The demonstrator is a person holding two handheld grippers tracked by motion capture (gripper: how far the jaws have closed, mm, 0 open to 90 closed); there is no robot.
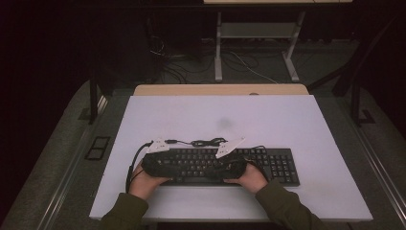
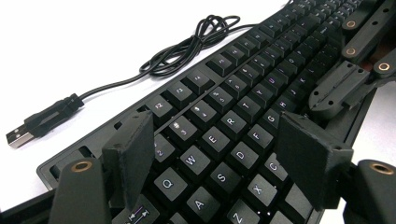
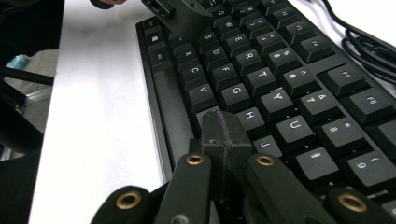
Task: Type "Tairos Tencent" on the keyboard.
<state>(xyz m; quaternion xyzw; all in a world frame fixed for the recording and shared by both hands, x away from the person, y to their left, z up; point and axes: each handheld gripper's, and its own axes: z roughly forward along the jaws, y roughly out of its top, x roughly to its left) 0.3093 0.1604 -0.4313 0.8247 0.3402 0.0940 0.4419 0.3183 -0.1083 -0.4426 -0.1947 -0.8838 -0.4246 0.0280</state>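
Note:
A black keyboard [image 1: 280, 163] lies along the near part of the white table [image 1: 215, 115]. Its cable [image 1: 206, 142] is coiled just behind it, ending in a USB plug [image 2: 21, 135]. My left gripper [image 1: 174, 167] hovers over the keyboard's left half and points right. Its jaws stand open above the W, E, S and D keys [image 2: 217, 158] with nothing between them. My right gripper [image 1: 215, 170] faces it from the right. Its jaws are shut together, and the tip [image 3: 224, 135] sits low over the keys beside H. Each gripper shows in the other's view: the right gripper [image 2: 336, 86] and the left gripper [image 3: 180, 16].
The table's front strip [image 1: 230, 203] is bare white, and so is the wide area behind the cable. A wooden edge [image 1: 220, 89] runs along the far side. Beyond it are white desk legs [image 1: 219, 52] and loose cables on the dark floor.

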